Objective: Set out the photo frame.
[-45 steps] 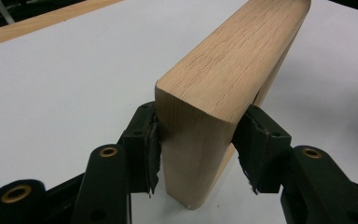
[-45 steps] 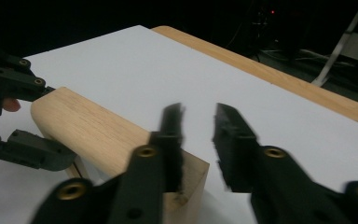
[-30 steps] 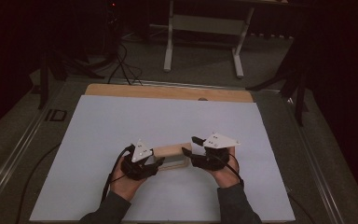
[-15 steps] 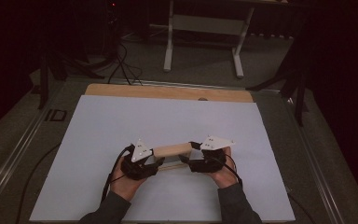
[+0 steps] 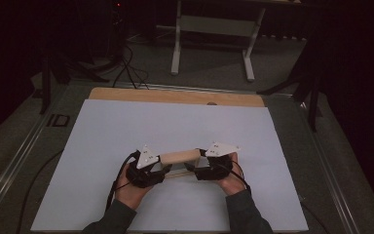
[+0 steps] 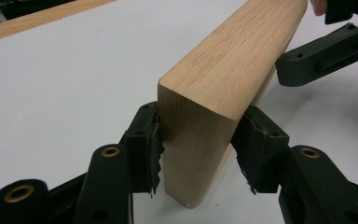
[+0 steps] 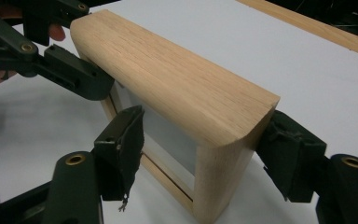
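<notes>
Looking down from the high view: stood the wooden frame (image 5: 180,157) on its long edge, on the white sheet (image 5: 175,122) that covered the bench (image 5: 175,96), in the near middle part of it. Held between the left gripper (image 5: 161,163) at its left end and the right gripper (image 5: 200,163) at its right end, each with a grey plate on top. Came in from the bottom edge, the left hand (image 5: 129,187) and the right hand (image 5: 231,183), both low over the sheet.

Seen next along the left gripper (image 6: 196,144): clamped on the short end piece of the wooden frame (image 6: 223,70), with the fingers (image 6: 144,144) pressed flat against both of its sides. Rested with its lower corner on the sheet, and ran away toward the upper right, where one black finger of the other gripper (image 6: 321,56) lay against it.

Seen last along the right gripper (image 7: 205,144): had just been opening. Stood apart now, the fingers (image 7: 121,144), with the other end of the wooden frame (image 7: 168,79) between them; kept a clear gap at the inner pad, lay right at the corner with the outer pad. Showed at the far end the left gripper (image 7: 70,74), against the wood.
</notes>
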Tool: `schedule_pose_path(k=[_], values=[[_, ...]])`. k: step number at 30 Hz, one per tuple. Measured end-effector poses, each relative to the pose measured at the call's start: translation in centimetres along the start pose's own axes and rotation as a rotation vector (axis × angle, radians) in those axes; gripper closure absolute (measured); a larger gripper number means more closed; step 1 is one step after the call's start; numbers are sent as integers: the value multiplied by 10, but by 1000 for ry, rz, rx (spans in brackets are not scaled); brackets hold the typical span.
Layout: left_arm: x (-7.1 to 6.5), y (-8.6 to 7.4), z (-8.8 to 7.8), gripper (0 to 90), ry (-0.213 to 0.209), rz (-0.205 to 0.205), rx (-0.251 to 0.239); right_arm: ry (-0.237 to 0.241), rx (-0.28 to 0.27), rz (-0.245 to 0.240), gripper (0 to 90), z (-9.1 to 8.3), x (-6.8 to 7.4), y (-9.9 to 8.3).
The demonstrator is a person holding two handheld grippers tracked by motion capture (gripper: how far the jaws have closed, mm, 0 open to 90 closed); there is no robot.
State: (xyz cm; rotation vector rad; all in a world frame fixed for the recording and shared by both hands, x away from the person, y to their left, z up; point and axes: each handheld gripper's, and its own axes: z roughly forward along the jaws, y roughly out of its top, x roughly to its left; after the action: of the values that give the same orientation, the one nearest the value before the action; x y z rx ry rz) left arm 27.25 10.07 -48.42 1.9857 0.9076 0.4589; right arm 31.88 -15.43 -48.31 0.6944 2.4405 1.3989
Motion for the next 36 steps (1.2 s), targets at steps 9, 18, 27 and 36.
schedule_pose_path(k=[9,18,27,36], values=[[1,0,-1,527,-10,-8,-1,-1,0,-4,430,-3,-2,-1],[3,1,-2,514,-11,-13,-3,15,3,-18,482,-6,-3,-2],[8,2,-5,519,-6,-20,-3,37,9,-28,537,-8,-4,-2],[10,2,-7,534,-21,-1,3,32,21,-55,546,-9,-3,-1]])
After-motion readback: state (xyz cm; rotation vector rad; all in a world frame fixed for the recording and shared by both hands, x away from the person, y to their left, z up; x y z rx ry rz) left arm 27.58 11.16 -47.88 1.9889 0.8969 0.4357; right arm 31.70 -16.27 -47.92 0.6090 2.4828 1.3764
